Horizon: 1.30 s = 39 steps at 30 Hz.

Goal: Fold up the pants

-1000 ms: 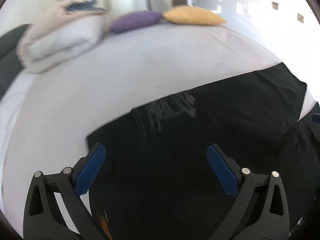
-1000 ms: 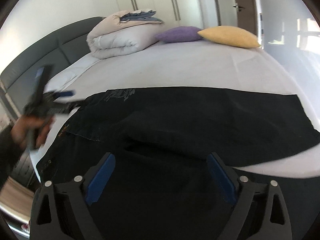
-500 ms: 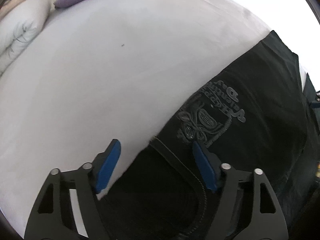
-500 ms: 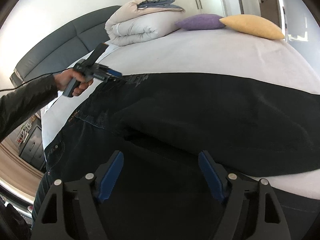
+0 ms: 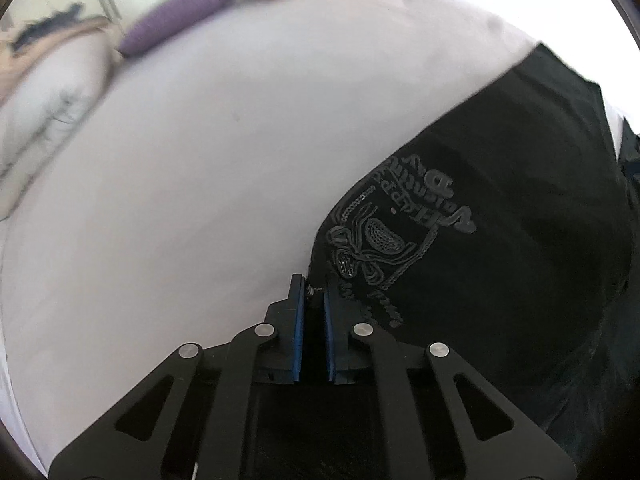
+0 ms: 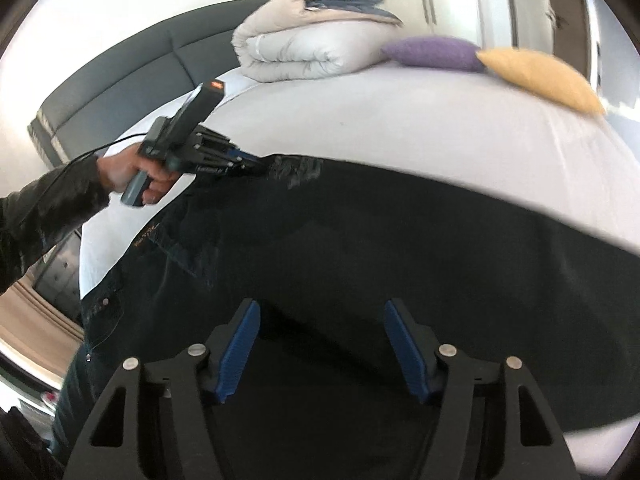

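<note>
Black pants (image 5: 500, 216) with a grey embroidered design lie spread across the white bed; they also fill the lower half of the right wrist view (image 6: 400, 248). My left gripper (image 5: 314, 292) is shut on the pants' far edge beside the embroidery; it also shows in the right wrist view (image 6: 256, 168), pinching that same corner. My right gripper (image 6: 320, 344) is open and empty, just above the pants' nearer part, its blue pads (image 6: 240, 344) apart.
A folded duvet (image 6: 312, 48) lies at the head of the bed by a dark headboard (image 6: 132, 92). A purple pillow (image 6: 432, 52) and a yellow pillow (image 6: 536, 76) lie beside it. White sheet (image 5: 200, 180) stretches beyond the pants. The bed's edge is at the left.
My left gripper has closed on the pants' edge by the embroidery; half a second ago it was open over it. My right gripper has moved lower and closer to the pants, still open.
</note>
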Available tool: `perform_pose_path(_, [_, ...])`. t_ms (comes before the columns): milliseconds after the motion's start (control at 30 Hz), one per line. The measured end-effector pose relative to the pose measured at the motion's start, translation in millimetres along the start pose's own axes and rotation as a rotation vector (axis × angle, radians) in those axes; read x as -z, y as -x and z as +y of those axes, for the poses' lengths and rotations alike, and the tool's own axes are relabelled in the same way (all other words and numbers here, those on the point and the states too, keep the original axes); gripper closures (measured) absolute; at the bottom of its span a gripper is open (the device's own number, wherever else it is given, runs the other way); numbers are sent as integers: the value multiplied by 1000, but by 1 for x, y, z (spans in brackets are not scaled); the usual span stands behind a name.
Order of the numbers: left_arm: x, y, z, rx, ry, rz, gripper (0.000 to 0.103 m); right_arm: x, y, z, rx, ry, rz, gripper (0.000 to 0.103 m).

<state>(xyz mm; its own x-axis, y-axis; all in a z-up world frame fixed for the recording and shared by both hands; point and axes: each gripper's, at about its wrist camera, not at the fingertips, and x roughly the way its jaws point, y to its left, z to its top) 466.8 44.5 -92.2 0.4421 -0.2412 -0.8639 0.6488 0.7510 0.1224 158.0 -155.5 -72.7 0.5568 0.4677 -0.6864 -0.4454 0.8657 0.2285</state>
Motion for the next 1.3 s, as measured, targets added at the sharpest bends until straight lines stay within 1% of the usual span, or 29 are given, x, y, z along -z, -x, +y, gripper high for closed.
perform_pose_path(33, [1, 8, 0, -18, 17, -34, 96, -9, -1, 1, 4, 25, -8, 35])
perform_pose_path(100, [-2, 16, -13, -72, 3, -85, 96, -31, -5, 4, 20, 79, -18, 35])
perform_pose_path(133, [1, 27, -15, -90, -3, -111, 96, -42, -8, 6, 30, 110, -20, 35])
perform_pose_path(167, [1, 29, -21, -96, 0, -130, 96, -54, -14, 7, 46, 144, -21, 35])
perform_pose_path(233, [13, 40, -39, -99, 11, -171, 96, -78, -27, 12, 67, 215, -16, 36])
perform_pose_path(333, [17, 48, -42, -103, 14, -191, 96, -102, -52, 23, 64, 291, 18, 42])
perform_pose_path(433, [22, 49, -54, -104, 14, -200, 96, -117, -78, 31, 83, 365, 68, 50])
perform_pose_path(467, [27, 48, -55, -99, 19, -204, 96, -121, -88, 34, 90, 395, 87, 51])
perform_pose_path(500, [32, 57, -73, -96, 24, -210, 96, -123, -95, 37, 97, 419, 103, 51])
perform_pose_path(533, [43, 65, -80, -95, 32, -220, 96, -125, -106, 39, 105, 453, 131, 51])
perform_pose_path(567, [64, 79, -98, -94, 37, -228, 96, -126, -116, 38, 114, 471, 160, 51])
perform_pose_path(633, [73, 87, -101, -91, 48, -237, 96, -125, -129, 33, 125, 476, 200, 53])
perform_pose_path(700, [75, 91, -101, -90, 53, -241, 96, -125, -138, 31, 122, 464, 231, 70])
perform_pose_path(733, [79, 93, -105, -88, 55, -242, 96, -126, -140, 29, 120, 455, 242, 86])
perform_pose_path(767, [80, 93, -106, -89, 55, -243, 96, -127, -141, 30, 123, 451, 241, 92])
perform_pose_path(800, [80, 94, -108, -93, 54, -245, 96, -128, -140, 31, 119, 448, 237, 94])
perform_pose_path(867, [86, 98, -112, -95, 59, -250, 96, -127, -138, 35, 125, 438, 226, 97])
perform_pose_path(900, [94, 105, -117, -93, 65, -254, 96, -127, -135, 37, 130, 427, 215, 97])
perform_pose_path(967, [98, 111, -120, -92, 79, -260, 96, -125, -132, 43, 133, 405, 196, 97])
perform_pose_path(1100, [101, 121, -119, -85, 101, -265, 96, -125, -125, 63, 88, 329, 159, 97])
perform_pose_path(1200, [107, 130, -124, -83, 113, -270, 96, -117, -124, 93, 38, 336, 149, 97])
perform_pose_path(1300, [116, 139, -130, -89, 116, -270, 96, -102, -121, 114, 39, 362, 142, 97])
